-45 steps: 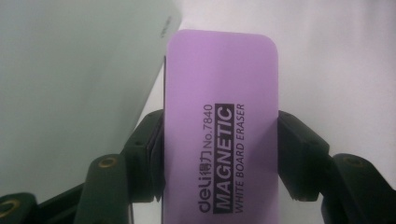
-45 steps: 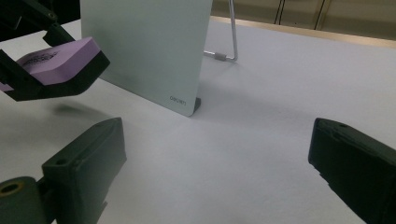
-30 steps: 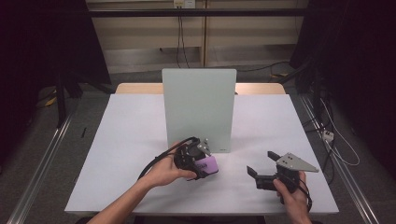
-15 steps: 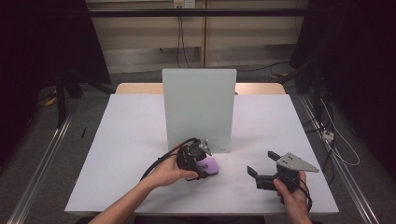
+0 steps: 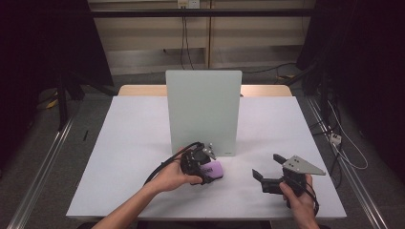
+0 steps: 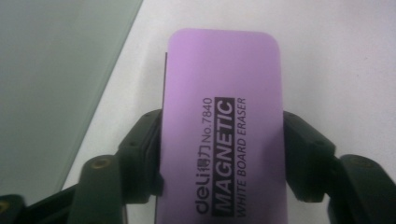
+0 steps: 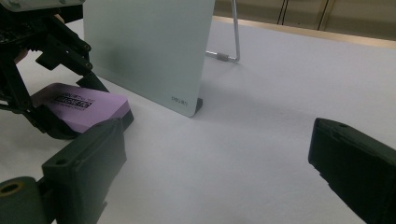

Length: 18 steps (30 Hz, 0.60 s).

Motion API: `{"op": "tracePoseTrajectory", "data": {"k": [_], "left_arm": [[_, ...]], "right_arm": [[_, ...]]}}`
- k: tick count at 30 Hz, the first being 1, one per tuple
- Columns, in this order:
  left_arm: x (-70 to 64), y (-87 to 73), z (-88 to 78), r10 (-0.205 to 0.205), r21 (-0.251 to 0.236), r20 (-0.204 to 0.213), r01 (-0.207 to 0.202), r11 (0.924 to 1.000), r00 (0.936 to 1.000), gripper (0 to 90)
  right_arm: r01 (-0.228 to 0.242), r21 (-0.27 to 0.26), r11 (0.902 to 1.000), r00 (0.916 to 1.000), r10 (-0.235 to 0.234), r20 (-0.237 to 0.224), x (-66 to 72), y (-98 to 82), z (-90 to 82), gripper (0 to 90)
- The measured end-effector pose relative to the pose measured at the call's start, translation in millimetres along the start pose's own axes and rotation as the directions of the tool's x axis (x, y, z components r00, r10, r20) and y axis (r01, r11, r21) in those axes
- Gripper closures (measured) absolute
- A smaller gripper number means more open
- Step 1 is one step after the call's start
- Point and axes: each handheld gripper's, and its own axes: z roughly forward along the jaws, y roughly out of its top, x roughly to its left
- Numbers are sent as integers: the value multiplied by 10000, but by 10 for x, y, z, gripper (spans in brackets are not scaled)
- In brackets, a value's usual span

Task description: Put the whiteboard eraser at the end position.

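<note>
We see the left tongs point(image 5: 210, 168), jaws just opening, straddling the purple eraser point(image 5: 213, 169) lying on the counter point(image 5: 133, 143) near the upright whiteboard point(image 5: 203, 109); the right tongs point(image 5: 265, 172) gape empty.

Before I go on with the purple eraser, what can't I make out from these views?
- Left gripper, left gripper view: whether its jaws, which have just been opening, still press the eraser; the contact is too tight to judge.
- Eraser's near end: cut off by that view's bottom edge.
- Eraser's felt underside: against the table.
- Table behind the upright board, high view: hidden by the board.
- Board's small printed mark, right gripper view: too small to read.
</note>
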Motion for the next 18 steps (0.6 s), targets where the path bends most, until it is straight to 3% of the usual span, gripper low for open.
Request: {"op": "tracePoseTrajectory", "data": {"k": [8, 12, 14, 17, 18], "left_arm": [[-13, 6, 19, -40, 0, -212, 40, 10000, 9998, 214], [-21, 25, -13, -123, -165, -653, 113, 9998, 9978, 103], [-7, 23, -27, -241, -520, -437, 219, 9984, 9988, 85], [-9, 18, -72, -312, -827, -680, 255, 9962, 9972, 71], [-17, 17, -97, -513, -967, -871, 428, 9944, 9949, 72]], "right_arm": [[-52, 22, 10000, 10000, 52, 13, -5, -6, -2, 38], [-90, 22, 10000, 10000, 90, 10, -15, -11, -10, 38], [-110, 42, 9999, 9999, 109, 23, -19, -13, -11, 37], [-88, 36, 10000, 10000, 88, 16, -18, -12, -10, 38], [-65, 32, 10000, 10000, 65, 20, -17, -11, -10, 38]]}}
